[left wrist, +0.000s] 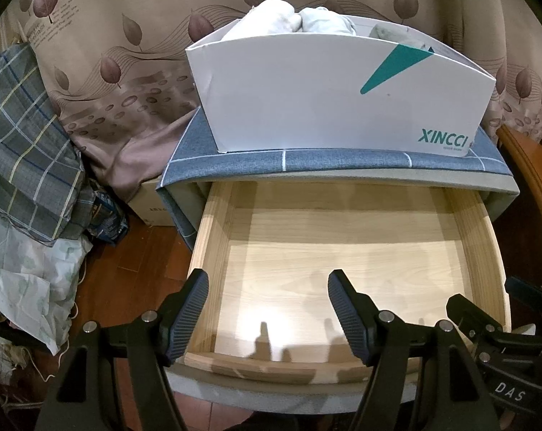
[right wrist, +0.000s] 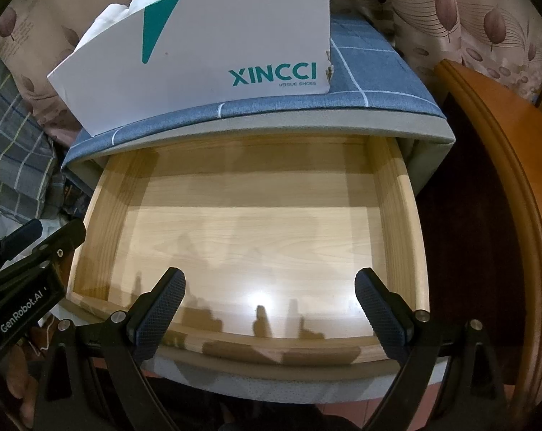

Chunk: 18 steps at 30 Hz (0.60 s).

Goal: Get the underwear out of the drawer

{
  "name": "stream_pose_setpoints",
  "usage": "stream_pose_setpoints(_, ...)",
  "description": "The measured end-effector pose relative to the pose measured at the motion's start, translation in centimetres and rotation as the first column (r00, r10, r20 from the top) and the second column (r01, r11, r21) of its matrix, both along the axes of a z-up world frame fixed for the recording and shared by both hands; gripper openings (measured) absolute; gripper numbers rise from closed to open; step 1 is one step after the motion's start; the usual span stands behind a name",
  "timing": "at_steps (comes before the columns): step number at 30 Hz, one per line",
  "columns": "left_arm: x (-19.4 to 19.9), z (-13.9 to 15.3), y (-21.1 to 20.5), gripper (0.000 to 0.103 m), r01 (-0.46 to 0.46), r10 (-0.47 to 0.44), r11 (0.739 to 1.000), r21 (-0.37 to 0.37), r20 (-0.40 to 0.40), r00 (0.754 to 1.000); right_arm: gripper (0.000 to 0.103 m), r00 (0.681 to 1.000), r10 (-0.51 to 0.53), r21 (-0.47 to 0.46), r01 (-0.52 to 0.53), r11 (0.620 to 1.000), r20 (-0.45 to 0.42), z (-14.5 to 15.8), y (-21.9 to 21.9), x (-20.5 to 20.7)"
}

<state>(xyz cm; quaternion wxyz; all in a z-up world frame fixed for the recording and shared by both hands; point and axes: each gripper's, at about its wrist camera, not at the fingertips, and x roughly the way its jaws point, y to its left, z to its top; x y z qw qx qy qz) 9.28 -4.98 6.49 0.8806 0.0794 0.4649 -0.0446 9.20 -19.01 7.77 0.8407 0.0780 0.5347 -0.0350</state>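
Left gripper (left wrist: 267, 318): fingers apart, nothing between them, over the drawer's front at 6 o'clock.
Right gripper (right wrist: 270, 307): fingers apart, holding nothing.
Drawer (left wrist: 346, 251): pulled out, bare wooden floor.
Underwear (left wrist: 271, 18): pale bundles in the XINCCI shoe box (left wrist: 325, 100) atop the nightstand (left wrist: 307, 165), at 12 o'clock.

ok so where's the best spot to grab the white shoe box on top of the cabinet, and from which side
Probably the top edge of the white shoe box's long front wall, coming from above. The box is open-topped, so one finger of the left gripper can go inside and one outside that thin upright wall. Pale bundled cloth fills the back, while the front edge looks free. Both grippers are open and hold nothing.
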Motion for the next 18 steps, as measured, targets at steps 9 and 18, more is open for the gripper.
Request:
stream_pose_setpoints(9,-0.04,0.04,0.01,0.071,-0.001,0.001,1.000,0.003,-0.005,1.000,0.094,1.000,-0.003,0.002,0.003,1.000,-0.002,-0.02,0.01,0.00)
stream_pose_setpoints(18,-0.14,0.29,0.18,0.071,0.002,-0.002,1.000,0.000,0.009,1.000,0.094,1.000,-0.005,0.004,0.005,1.000,-0.003,-0.08,0.01,-0.02)
